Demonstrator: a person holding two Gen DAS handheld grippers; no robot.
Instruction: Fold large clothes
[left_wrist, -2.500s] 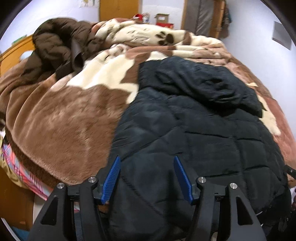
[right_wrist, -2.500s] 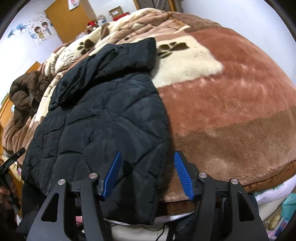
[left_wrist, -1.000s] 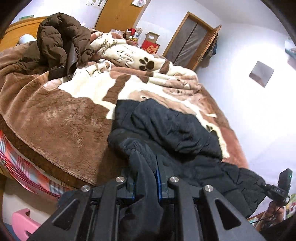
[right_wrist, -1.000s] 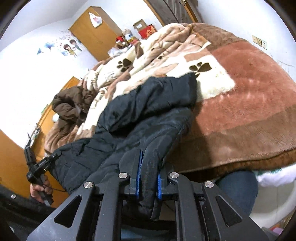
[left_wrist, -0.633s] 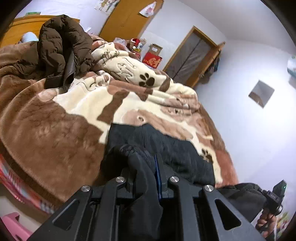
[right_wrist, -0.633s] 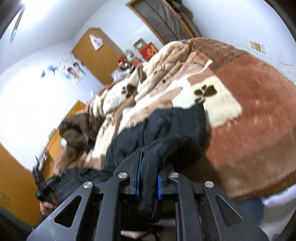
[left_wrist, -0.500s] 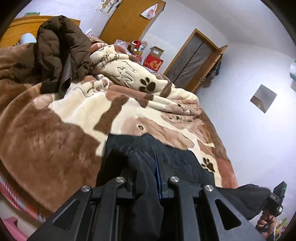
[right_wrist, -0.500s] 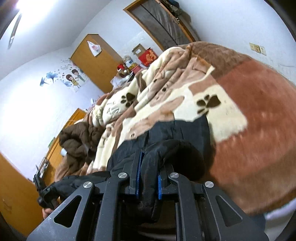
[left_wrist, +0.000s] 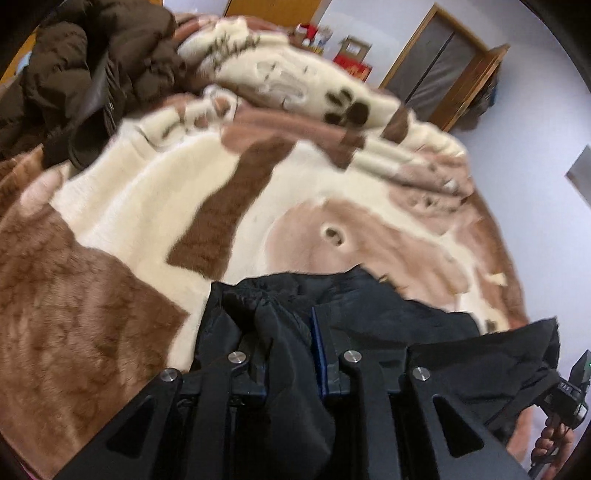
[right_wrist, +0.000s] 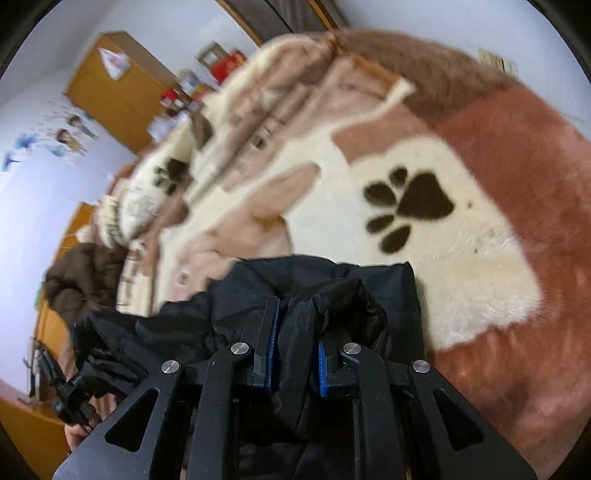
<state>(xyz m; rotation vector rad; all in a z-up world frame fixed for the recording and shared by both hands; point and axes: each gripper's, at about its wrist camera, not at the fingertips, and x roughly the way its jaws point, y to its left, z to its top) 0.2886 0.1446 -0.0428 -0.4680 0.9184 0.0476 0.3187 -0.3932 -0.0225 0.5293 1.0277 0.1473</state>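
A black puffer jacket (left_wrist: 388, 317) lies on the bed, its lower part carried over onto the upper part. My left gripper (left_wrist: 284, 325) holds a bunched edge of it low over the fold; its jaws are opening while the fabric still fills the gap. In the right wrist view the jacket (right_wrist: 369, 295) bulges the same way between the blue pads (right_wrist: 271, 350) of my right gripper (right_wrist: 295, 321), whose jaws are opening too. Each view catches the other gripper at its edge, held in a hand (left_wrist: 550, 443). The jacket under the fold is hidden.
A plush brown, cream and pink paw-print blanket (left_wrist: 147, 206) covers the bed (right_wrist: 461, 258). A brown puffer jacket (left_wrist: 92, 66) is heaped at the far left of the bed. Wardrobe, boxes and a door stand along the far wall.
Both grippers have swung forward and down over the bed with the jacket's edge, so the jacket is doubled over. The jaws of both stand slightly wider than before.
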